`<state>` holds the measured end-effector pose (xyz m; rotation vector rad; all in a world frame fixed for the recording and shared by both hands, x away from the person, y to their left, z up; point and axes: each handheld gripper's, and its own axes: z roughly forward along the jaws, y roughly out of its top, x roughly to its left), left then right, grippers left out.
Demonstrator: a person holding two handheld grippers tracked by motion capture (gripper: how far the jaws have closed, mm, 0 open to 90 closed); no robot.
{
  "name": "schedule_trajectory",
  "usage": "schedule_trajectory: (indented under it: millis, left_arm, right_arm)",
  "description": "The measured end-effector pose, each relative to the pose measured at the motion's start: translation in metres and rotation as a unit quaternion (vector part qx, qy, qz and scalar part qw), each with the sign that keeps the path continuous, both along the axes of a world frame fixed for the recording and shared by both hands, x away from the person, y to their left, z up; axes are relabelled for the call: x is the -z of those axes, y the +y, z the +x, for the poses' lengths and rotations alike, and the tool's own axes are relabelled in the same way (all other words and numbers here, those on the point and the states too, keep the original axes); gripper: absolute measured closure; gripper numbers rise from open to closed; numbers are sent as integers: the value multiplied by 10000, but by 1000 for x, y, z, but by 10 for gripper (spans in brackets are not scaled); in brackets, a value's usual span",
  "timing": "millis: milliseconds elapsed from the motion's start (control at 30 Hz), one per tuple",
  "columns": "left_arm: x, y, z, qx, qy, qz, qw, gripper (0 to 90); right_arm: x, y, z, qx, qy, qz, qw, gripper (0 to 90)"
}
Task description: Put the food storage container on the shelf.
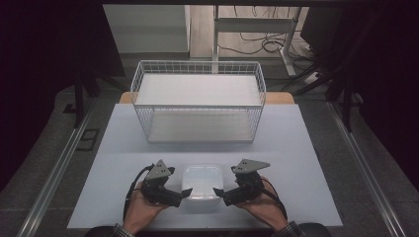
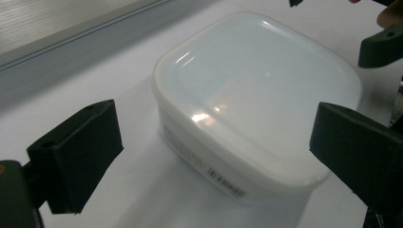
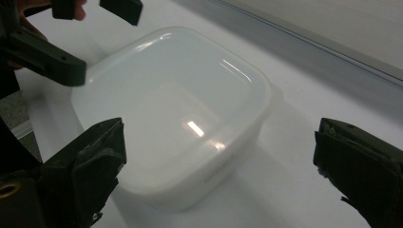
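A white, squarish plastic container (image 1: 202,180) with its lid on rests on the table near the front edge. My left gripper (image 1: 180,194) is at its left side and my right gripper (image 1: 220,193) at its right, both pointing inward at it. In the left gripper view the container (image 2: 256,85) lies just ahead of the left gripper (image 2: 216,152), whose jaws stand wide apart. In the right gripper view the right gripper (image 3: 223,166) is likewise open, with the container (image 3: 176,104) in front of it. Neither gripper touches the container.
A white wire basket (image 1: 197,106) stands at the back middle of the pale table (image 1: 296,163). The opposite gripper shows in each gripper view: the right gripper (image 2: 380,45) and the left gripper (image 3: 47,59). A desk frame and cables lie on the floor beyond.
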<state>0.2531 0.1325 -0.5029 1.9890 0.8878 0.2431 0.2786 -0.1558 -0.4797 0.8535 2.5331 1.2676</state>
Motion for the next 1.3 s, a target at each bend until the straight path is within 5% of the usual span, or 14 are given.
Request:
schedule_trajectory:
  millis: [233,400,567,700,900,967,1200,1300]
  left_arm:
    - [4,-11,7,64,90,63,9999,33]
    - [6,-11,6,24,251,-83,9996,59]
    - [8,-7,2,202,535,-357,9977,157]
    - [5,-7,-5,106,693,-328,9970,194]
    - [-3,8,-14,-53,897,-526,9946,512]
    - [-5,10,-16,-118,865,-593,9944,618]
    - [-10,12,-19,-460,729,-789,9931,771]
    - [-9,11,-19,-544,672,-754,9934,788]
  right_arm:
    - [9,12,4,-99,198,-14,9998,40]
    - [13,10,5,-66,388,22,9992,47]
    - [13,7,5,-239,868,195,9958,175]
    - [10,3,0,-213,1033,108,9944,272]
    - [1,-9,-3,103,1325,285,9907,561]
    - [-3,-10,-6,165,1297,247,9911,604]
    - [-7,-12,-11,602,1076,384,9916,773]
    - [-5,-10,-12,724,870,328,9930,776]
